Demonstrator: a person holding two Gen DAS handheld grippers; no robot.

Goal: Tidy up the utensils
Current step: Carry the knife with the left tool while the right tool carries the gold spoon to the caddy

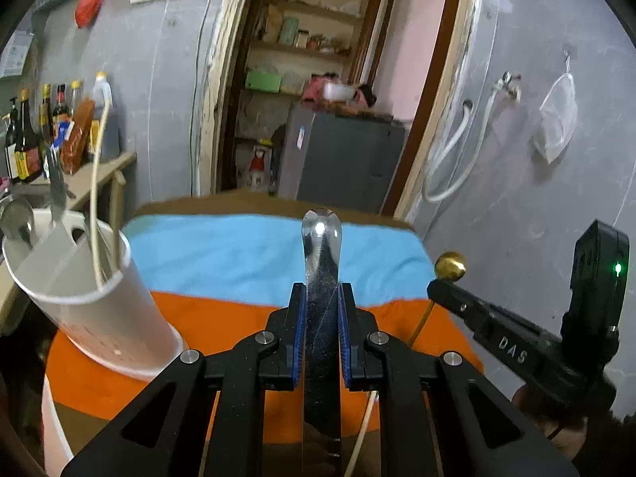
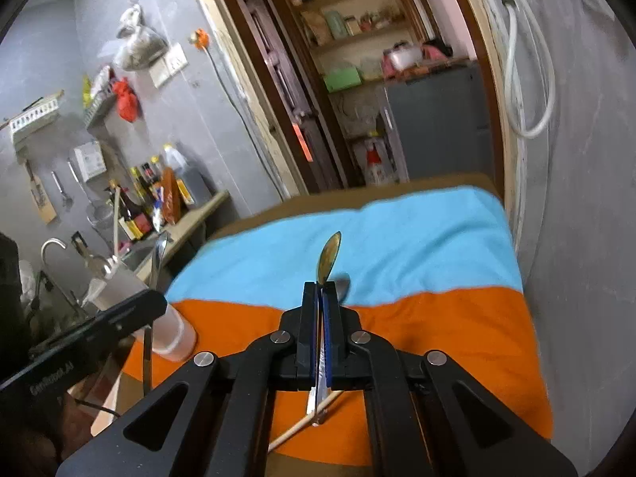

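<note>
My left gripper point(image 1: 322, 298) is shut on a flat steel utensil handle point(image 1: 321, 254), held above the orange and blue cloth point(image 1: 222, 254). A white holder cup point(image 1: 99, 310) stands at the left with a fork, a spoon and chopsticks in it. My right gripper point(image 2: 321, 290) is shut on a small gold spoon point(image 2: 329, 256), bowl pointing up. The right gripper also shows in the left wrist view point(image 1: 437, 282), with the gold spoon point(image 1: 450, 265) at its tip. A chopstick point(image 2: 302, 423) lies on the cloth below the right gripper. The cup also shows in the right wrist view point(image 2: 167, 326).
A counter point(image 1: 95, 175) with sauce bottles point(image 1: 28, 135) and a sink stands at the left. A grey wall point(image 1: 536, 198) with a white hose is close on the right. A doorway with shelves and a grey fridge point(image 1: 342, 159) is behind the table.
</note>
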